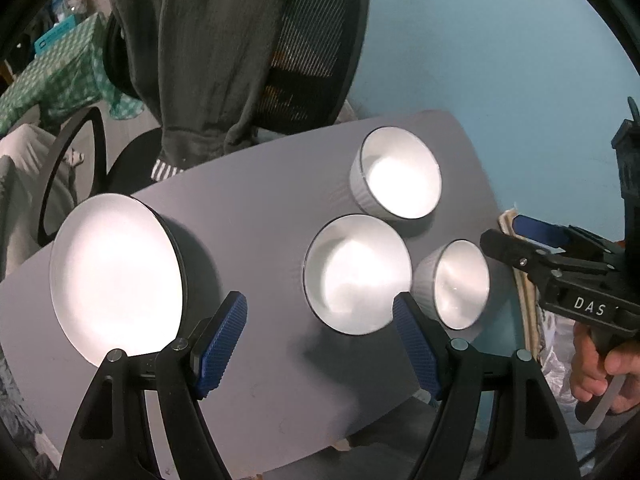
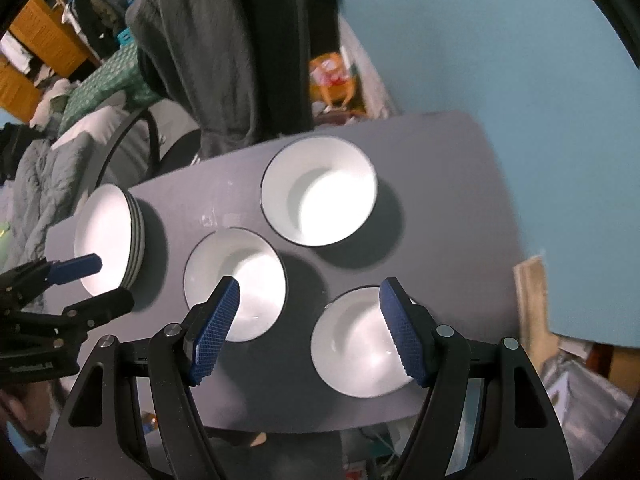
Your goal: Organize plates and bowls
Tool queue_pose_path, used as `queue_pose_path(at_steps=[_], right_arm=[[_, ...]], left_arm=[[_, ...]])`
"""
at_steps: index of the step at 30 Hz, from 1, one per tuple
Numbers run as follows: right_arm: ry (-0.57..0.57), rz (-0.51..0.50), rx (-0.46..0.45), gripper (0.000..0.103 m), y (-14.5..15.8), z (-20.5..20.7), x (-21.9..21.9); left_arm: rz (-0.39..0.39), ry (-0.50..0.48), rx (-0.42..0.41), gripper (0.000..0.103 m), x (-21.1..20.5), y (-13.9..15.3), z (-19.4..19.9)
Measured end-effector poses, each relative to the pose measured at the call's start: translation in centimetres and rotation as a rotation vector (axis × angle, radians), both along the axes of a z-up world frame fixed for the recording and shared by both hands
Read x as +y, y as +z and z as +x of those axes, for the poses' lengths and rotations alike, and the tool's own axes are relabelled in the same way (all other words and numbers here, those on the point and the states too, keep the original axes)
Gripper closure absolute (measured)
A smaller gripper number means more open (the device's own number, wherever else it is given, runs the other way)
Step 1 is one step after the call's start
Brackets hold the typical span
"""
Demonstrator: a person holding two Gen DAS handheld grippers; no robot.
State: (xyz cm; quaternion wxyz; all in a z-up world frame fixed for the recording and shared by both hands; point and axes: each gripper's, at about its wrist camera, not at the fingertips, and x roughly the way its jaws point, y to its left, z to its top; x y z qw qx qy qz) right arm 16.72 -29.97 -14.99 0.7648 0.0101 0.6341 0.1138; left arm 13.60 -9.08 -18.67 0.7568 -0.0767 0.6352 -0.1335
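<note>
White bowls and stacked plates sit on the table; left tool and right tool hover spread, holding nothing.

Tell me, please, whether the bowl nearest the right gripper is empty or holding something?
Empty. The nearest bowl shows only a bare white interior in the right wrist view, standing upright on the grey table.

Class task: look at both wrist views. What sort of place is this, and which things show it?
Probably a lived-in home room, not a lab: a black mesh office chair draped with a dark grey garment, a green checked cloth, and rumpled grey bedding.
</note>
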Motion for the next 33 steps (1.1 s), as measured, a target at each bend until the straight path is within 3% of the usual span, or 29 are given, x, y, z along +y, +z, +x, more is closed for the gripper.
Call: queue_pose_path(at_steps=[15, 22, 27, 29, 30, 33], right_arm=[[0.136, 0.022, 0.057, 0.031, -6.7, 1.3, 2.7], [0.150, 0.034, 0.101, 0.038, -8.4, 1.6, 2.8], [0.155, 0.053, 0.129, 0.058, -9.1, 1.9, 2.8], [0.152, 0.058, 0.144, 0.066, -9.5, 2.0, 2.8], [0.149, 0.063, 0.153, 0.074, -9.7, 1.9, 2.8], [0.127, 0.065, 0.181, 0.084, -10.3, 2.0, 3.1]], left_arm=[[0.049, -0.024, 0.033, 0.026, -1.1, -6.4, 0.8], [0.033, -0.015, 0.080, 0.026, -1.7, -8.7, 0.9], [0.043, -0.019, 0.097, 0.027, -2.0, -10.1, 1.4], [0.025, -0.018, 0.101, 0.033, -2.0, -10.4, 1.6], [0.025, -0.019, 0.100, 0.039, -2.1, -10.4, 1.7], [0.031, -0.028, 0.117, 0.055, -2.3, -10.8, 1.9]])
